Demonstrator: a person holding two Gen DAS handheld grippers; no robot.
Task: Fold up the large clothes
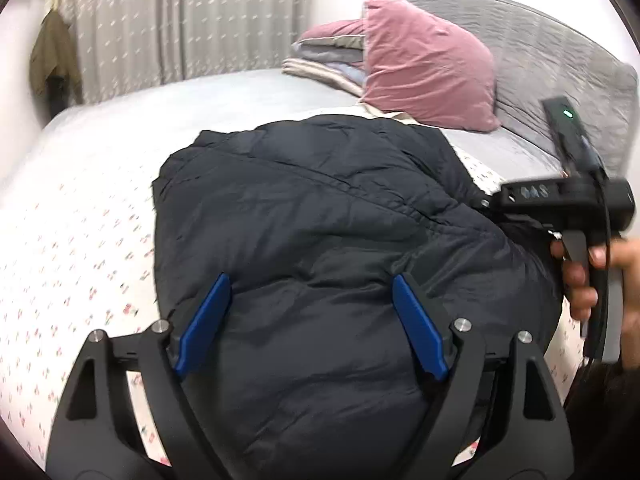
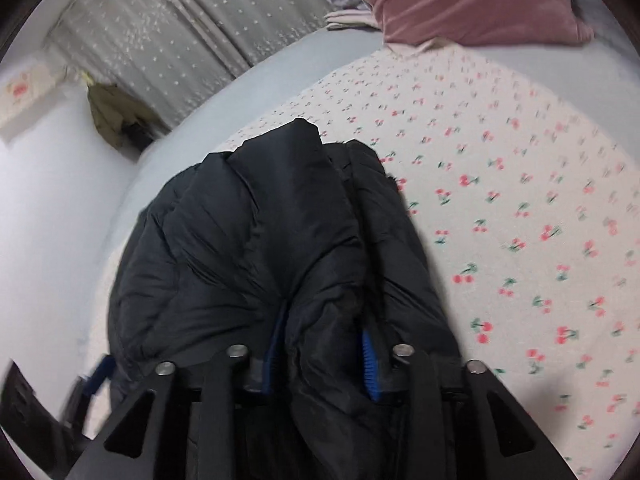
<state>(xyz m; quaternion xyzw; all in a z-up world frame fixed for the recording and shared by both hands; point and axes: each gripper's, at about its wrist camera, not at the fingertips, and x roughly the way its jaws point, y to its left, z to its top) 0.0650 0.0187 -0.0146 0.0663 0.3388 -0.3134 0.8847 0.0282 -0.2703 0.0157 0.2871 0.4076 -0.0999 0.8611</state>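
I see the big dark puffy jacket (image 1: 320,248) lying in the middle of the frame in my left wrist view, on a white sheet with little red cherries (image 1: 72,240). Its far edge sits just below the pink pillow (image 1: 424,64), and its left edge runs down the middle left of the frame with lots of bare sheet beside it. My left claw (image 1: 310,320) is at the bottom of that view with its blue fingers (image 1: 204,324) wide apart over the jacket, and nothing is pinched between them. At the right edge of that view I see a hand (image 1: 600,276) holding the black handle of the other tool, right beside the jacket. In my right wrist view the jacket (image 2: 256,240) fills the lower middle, bunched up in thick folds. My right claw (image 2: 320,356) has a fat fold of it stuffed between its blue pads (image 2: 370,364), and they look clamped on it. Here the open room is on the right side of the frame, where the cherry sheet (image 2: 520,200) is bare. Only the left view shows the folded blankets (image 1: 324,64) stacked behind the pillow and the grey headboard (image 1: 560,60) at the upper right. Both views show a dotted grey curtain (image 2: 180,28) at the top left and an olive coat (image 2: 116,116) hanging below it, well away from the jacket.
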